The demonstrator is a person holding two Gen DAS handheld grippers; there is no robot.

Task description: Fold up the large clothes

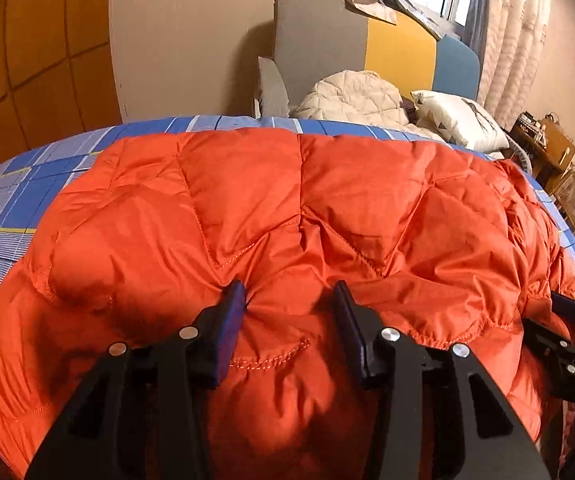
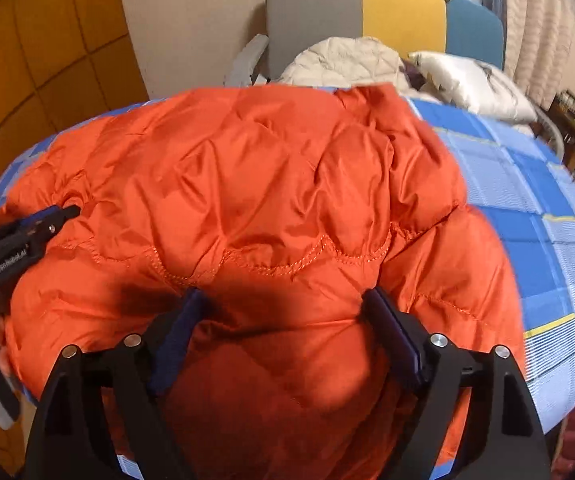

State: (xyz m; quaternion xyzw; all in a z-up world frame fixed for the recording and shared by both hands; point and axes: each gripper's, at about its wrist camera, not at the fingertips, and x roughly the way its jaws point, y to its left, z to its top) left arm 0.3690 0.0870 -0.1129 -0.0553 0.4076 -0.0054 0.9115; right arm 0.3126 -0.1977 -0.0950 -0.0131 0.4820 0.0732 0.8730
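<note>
The orange quilted down jacket (image 1: 287,208) lies spread across the blue checked bedspread (image 1: 3,208), its bulk reaching toward the far edge of the bed and its near hem hanging over the near edge toward me. My left gripper (image 1: 289,300) has a puffed ridge of the near hem between its half-spread jaws; whether the pads truly pinch it I cannot tell. My right gripper (image 2: 283,306) stands with jaws wide, fabric bulging between them but not clamped, so I read it as released. I judge I am at the start of a fold, taking hold of the near hem with both tools; next I should close both on the hem, lift it evenly, and carry it toward the far edge. The slippery, puffy shell may slide out of a shallow bite. Beyond the bed's far edge sit a cream quilted garment (image 1: 351,96), a white pillow (image 1: 455,118) and a grey, yellow and blue headboard (image 1: 367,44); none blocks the fold.
</note>
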